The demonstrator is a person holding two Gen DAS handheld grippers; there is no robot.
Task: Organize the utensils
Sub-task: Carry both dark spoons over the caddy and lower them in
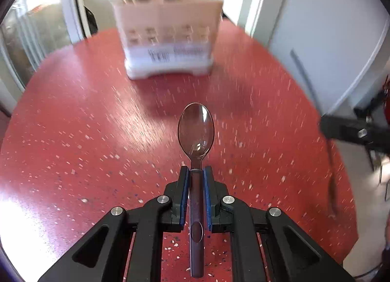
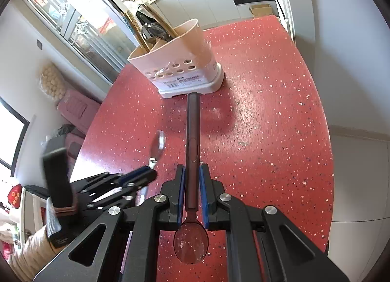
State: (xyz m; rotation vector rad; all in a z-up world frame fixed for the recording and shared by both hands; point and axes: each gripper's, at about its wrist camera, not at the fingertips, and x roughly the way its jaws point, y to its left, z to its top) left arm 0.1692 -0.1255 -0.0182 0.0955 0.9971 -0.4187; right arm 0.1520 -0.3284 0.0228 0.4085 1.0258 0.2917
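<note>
My left gripper (image 1: 196, 170) is shut on a translucent brown plastic spoon (image 1: 196, 133), bowl pointing forward, held above the red table (image 1: 85, 140). My right gripper (image 2: 192, 168) is shut on a second brown spoon (image 2: 193, 131), handle pointing forward and bowl back near the camera. A beige utensil holder (image 1: 168, 35) stands at the far side of the table, with dark and gold utensils in it; it also shows in the right wrist view (image 2: 178, 62). The left gripper (image 2: 152, 171) with its spoon appears at the left of the right wrist view.
The red speckled table (image 2: 268, 111) is round-edged, with white walls and a door frame to the right. The right gripper's body (image 1: 353, 131) shows at the right edge of the left view. A kitchen counter and glass doors lie behind the holder.
</note>
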